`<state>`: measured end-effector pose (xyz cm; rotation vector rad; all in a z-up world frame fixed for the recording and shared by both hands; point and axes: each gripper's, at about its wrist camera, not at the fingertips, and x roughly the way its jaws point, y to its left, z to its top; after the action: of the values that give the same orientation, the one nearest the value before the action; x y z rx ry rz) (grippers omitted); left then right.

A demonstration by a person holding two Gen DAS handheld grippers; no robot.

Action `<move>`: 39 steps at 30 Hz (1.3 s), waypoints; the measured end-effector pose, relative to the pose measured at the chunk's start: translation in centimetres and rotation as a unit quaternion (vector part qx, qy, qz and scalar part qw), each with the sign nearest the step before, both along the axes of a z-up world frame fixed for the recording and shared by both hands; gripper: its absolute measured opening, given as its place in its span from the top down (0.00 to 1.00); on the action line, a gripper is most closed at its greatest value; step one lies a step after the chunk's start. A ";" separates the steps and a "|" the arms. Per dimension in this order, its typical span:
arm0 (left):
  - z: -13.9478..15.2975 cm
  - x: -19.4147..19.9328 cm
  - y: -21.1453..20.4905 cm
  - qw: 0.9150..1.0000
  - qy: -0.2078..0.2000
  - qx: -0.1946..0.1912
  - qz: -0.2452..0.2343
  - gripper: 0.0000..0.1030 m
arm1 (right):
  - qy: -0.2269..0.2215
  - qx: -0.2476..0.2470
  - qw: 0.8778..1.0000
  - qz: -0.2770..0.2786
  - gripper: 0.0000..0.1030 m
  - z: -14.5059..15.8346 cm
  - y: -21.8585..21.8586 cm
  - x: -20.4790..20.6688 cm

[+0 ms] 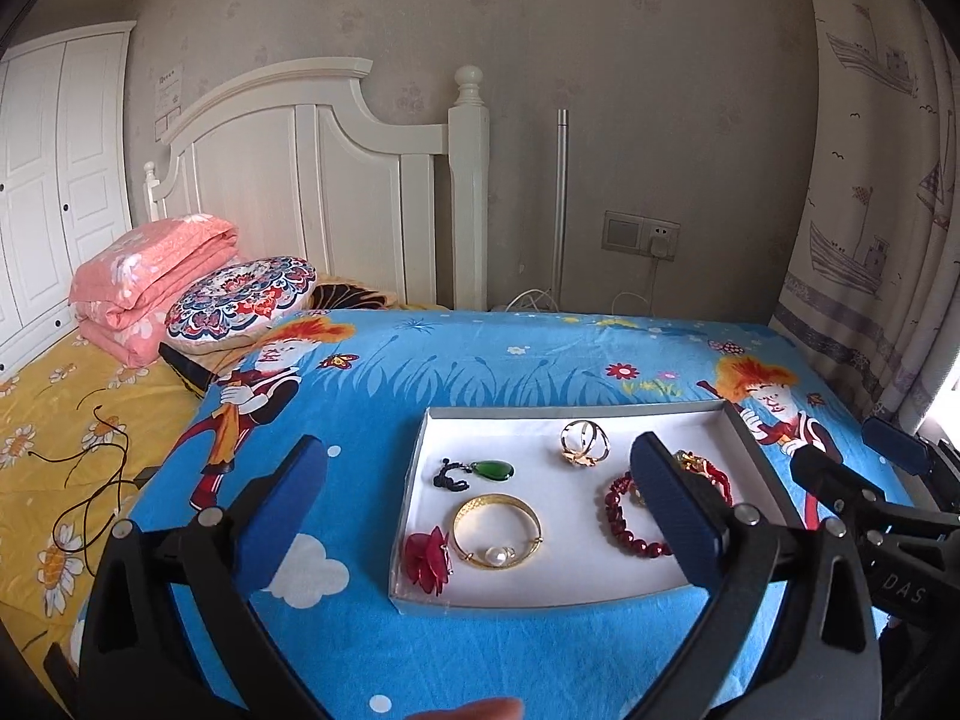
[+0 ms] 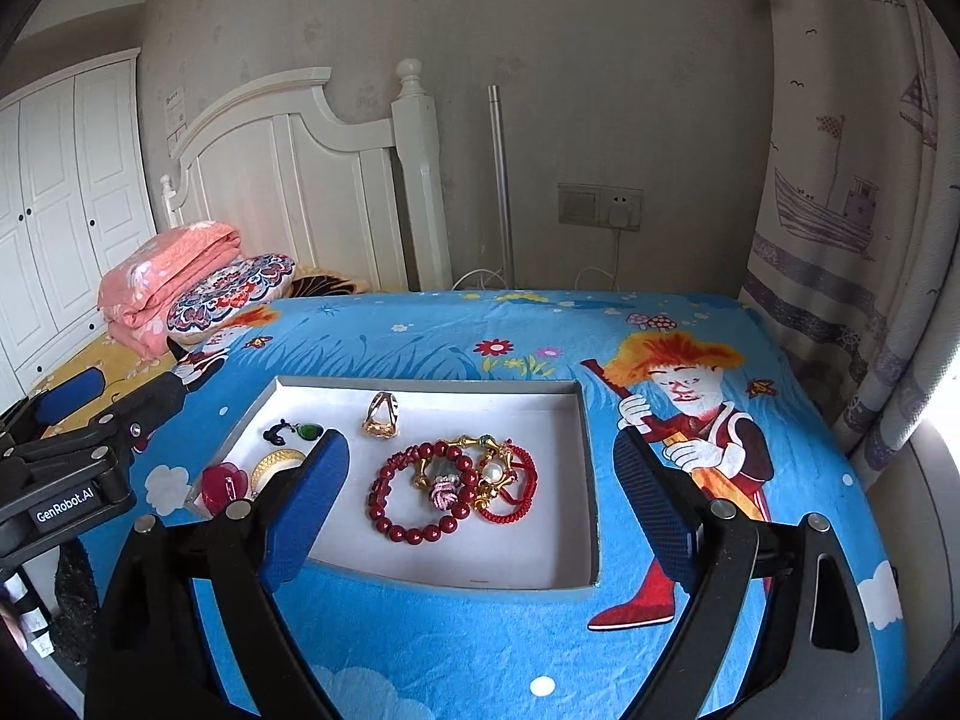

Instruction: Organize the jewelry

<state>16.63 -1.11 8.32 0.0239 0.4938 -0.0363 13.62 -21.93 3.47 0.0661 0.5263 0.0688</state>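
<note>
Right wrist view — tray (image 2: 591,480) holds jewelry.

gold bangle (image 1: 497,531), green pendant (image 1: 491,470), red bead bracelet (image 2: 420,495) flat in white tray (image 2: 540,540)

Ahead of our left claw (image 1: 474,510) the tray (image 1: 600,597) holds a bangle (image 1: 497,531) between its fingers, pendant (image 1: 480,471) and ring (image 1: 583,443) beyond, bead bracelet (image 1: 630,519) rightward.

A bright blue cartoon-print cloth (image 2: 456,648) covers what seems a tabletop; a shallow white cardboard tray (image 2: 528,564) lies directly on it.
</note>
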 end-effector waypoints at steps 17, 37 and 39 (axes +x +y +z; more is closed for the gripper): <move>-3.4 -2.1 -2.2 0.999 0.030 0.026 -0.020 0.05 | 0.025 -0.028 0.999 -0.003 0.18 -0.8 -0.3 -1.4; -4.4 -1.8 -0.8 0.999 0.053 0.009 -0.002 0.05 | 0.039 -0.041 0.998 0.004 0.18 -1.6 0.8 -1.7; -4.5 -1.8 -0.7 0.998 0.055 0.010 -0.001 0.05 | 0.041 -0.041 0.998 0.005 0.18 -1.8 0.9 -1.7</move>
<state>14.81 -1.86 3.79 0.0415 0.6049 -0.0350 11.95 -21.07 1.64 -0.0137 0.6100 0.0546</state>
